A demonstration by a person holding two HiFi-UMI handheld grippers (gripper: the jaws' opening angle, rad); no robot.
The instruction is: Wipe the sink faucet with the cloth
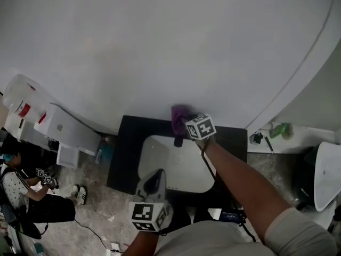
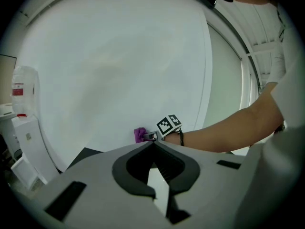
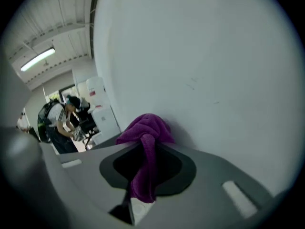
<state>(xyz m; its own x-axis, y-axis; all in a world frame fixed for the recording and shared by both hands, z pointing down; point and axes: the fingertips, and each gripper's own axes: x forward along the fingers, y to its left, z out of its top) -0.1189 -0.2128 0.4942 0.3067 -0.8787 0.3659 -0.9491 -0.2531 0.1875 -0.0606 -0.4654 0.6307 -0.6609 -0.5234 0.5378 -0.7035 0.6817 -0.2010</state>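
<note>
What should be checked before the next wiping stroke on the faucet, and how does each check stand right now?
1. Cloth gripped: ok. The right gripper is shut on the purple cloth, which hangs down between its jaws.
2. Cloth on the faucet: cannot tell. In the head view the faucet shows only as a dark stub just below the bunched cloth, so contact is not visible.
3. Left gripper out of the way: ok. The left gripper has its jaws together on nothing and hangs over the near edge of the sink.
4. Bystander clear: ok. The seated person is on the floor, well away from the counter.
</note>
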